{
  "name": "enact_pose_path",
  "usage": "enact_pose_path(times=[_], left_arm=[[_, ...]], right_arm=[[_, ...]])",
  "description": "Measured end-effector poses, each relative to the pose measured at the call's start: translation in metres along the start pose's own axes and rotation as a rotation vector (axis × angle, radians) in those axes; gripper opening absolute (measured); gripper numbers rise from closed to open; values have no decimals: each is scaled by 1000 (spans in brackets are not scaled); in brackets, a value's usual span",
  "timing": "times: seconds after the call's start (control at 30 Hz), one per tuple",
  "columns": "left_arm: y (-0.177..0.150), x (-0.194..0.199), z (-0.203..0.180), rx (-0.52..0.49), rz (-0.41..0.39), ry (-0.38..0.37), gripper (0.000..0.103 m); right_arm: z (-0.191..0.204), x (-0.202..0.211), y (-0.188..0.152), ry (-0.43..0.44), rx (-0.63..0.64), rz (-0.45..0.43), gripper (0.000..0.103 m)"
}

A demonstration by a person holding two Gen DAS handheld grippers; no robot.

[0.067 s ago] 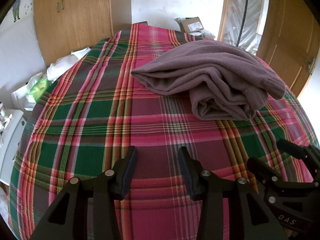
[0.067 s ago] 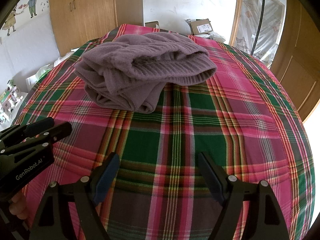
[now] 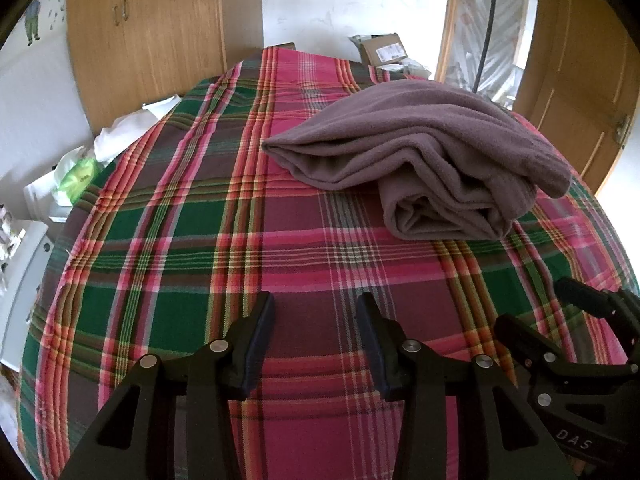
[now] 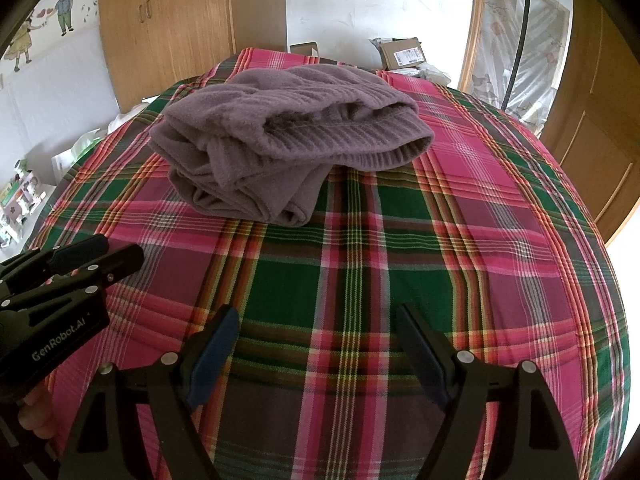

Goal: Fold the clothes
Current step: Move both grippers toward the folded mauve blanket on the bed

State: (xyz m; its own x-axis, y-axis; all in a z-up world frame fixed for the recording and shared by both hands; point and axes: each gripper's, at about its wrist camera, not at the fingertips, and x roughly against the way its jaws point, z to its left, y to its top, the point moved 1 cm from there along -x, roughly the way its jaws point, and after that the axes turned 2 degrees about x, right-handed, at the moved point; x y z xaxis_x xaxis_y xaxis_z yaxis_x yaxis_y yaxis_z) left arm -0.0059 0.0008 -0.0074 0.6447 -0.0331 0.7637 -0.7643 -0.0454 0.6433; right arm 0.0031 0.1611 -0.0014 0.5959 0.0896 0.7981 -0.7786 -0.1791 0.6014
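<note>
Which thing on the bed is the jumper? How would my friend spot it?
Find the big bed with the pink and green checked bedcover. The jumper is the soft, mauve-brown folded bundle lying on it, the only plain-coloured thing there, with a ribbed edge facing the right hand-held gripper.

between both grippers and the folded mauve fleece [image 3: 420, 160] lies a bare stretch of plaid bedcover [image 3: 192, 248], flat and unobstructed. the fleece bundle is the only thing standing on the bed. left of it the cover runs clear to the edge; right of it in the right wrist view, bare plaid too.
</note>
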Motion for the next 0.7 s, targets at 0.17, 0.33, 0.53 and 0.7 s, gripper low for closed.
enact_pose_path(times=[0.17,0.33,0.53,0.7], left_arm=[[-1,1,-1,10,-1,-12,44],[2,0,-5,4,7,-3,44],[3,1,-8,-25,9,-6,46],[11,2,-5,-63,18,-114,48]], right_arm=[[1,-2,4,0,0,-2,82],[-1,-1,0,-1,0,-3,82],[-3,-2,5,12,10,-10,69],[-18,8,11,101,-26,-65,49]])
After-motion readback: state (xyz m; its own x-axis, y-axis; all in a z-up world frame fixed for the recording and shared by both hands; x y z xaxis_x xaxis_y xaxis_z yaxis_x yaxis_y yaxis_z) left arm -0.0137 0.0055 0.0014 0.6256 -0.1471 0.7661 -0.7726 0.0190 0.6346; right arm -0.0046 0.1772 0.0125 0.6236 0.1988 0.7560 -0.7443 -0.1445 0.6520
